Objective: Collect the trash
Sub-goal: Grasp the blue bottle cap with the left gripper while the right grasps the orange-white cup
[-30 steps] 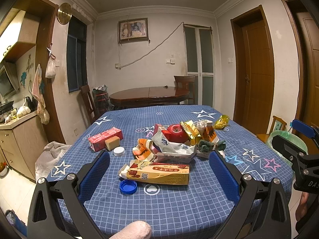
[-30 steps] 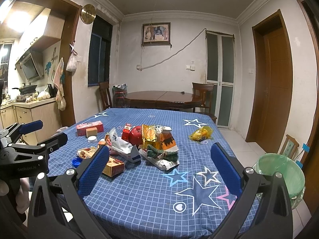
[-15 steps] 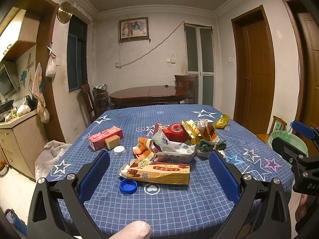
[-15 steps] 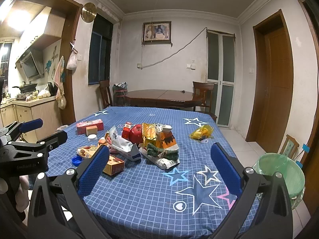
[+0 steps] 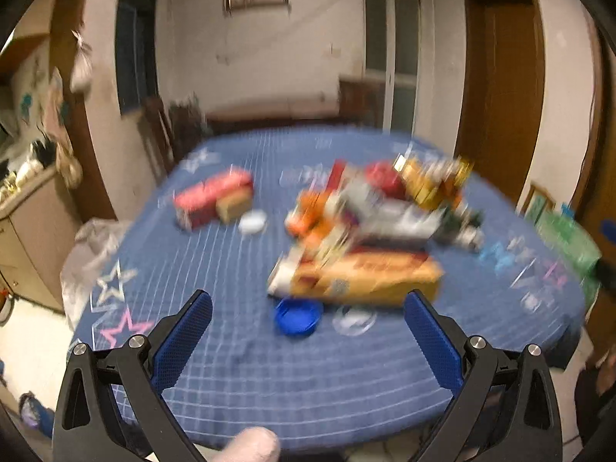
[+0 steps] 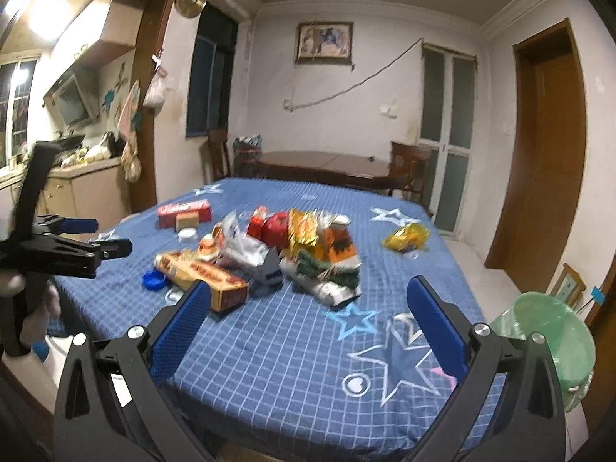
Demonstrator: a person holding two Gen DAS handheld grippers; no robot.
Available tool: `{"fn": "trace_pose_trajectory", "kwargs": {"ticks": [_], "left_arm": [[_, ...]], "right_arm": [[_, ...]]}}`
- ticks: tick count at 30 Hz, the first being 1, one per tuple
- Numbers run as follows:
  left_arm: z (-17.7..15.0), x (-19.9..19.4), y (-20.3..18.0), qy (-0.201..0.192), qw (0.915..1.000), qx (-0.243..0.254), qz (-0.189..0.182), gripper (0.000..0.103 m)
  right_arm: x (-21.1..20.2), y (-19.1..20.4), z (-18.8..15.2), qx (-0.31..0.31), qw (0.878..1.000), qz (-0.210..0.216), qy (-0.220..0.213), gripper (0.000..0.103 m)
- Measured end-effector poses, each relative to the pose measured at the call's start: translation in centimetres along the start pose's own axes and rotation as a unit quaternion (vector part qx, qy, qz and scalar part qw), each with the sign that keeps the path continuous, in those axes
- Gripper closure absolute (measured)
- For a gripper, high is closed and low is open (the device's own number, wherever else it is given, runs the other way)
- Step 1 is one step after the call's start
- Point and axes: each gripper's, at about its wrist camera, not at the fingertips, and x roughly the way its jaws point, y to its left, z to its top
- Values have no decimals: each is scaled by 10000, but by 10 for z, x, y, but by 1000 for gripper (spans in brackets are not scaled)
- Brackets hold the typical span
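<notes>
Trash pile [image 6: 269, 254] untouched; both grippers' jaws wide, empty.

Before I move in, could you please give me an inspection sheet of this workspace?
Surface: blue star tablecloth, near part bare.
Job's things: wrapper pile; long orange box; yellow wrapper apart; green-lined bin beside the table.
Clutter: blue cap, white cap, red box.
Grippers: left gripper and right gripper open, empty.
Cables: wall cord.
Surroundings: wooden table, door; left view blurred.
</notes>
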Motion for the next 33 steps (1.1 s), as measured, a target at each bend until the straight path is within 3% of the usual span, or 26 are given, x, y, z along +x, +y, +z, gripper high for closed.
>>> {"fn": "trace_pose_trajectory", "kwargs": {"ticks": [3,6,9,13,15,19,20,24,29,33], "left_arm": [[-14,31,20,624,9976,41,-307,4],[-20,48,26,813,9960,88,-350,7],[-19,61,26,890,9946,80,-528,15],[-16,84,20,1091,9925,161,-536,39],[-14,89,15,1033,9935,226,-425,41],[-11,93,14,918,9949,135,-386,58],[-11,93,14,896,9951,99,-402,61],[-12,92,14,835,9958,72,-370,62],[-14,88,15,823,9957,6,-419,62],[-11,89,16,844,9953,-16,-467,62]], "right_arm": [[12,0,-6,-30,9994,243,236,5],[25,0,-10,-4,9979,463,444,5],[36,2,-13,41,9963,631,580,5],[51,0,-16,185,9923,976,734,5],[61,-5,-18,238,9902,1080,852,6],[89,-24,-15,354,9843,1219,1227,32],[95,-28,-14,354,9838,1209,1272,34],[127,-49,-5,380,9801,1162,1564,35],[145,-67,24,528,9824,1158,1364,35],[181,-90,37,933,9763,1221,1525,35]]}}
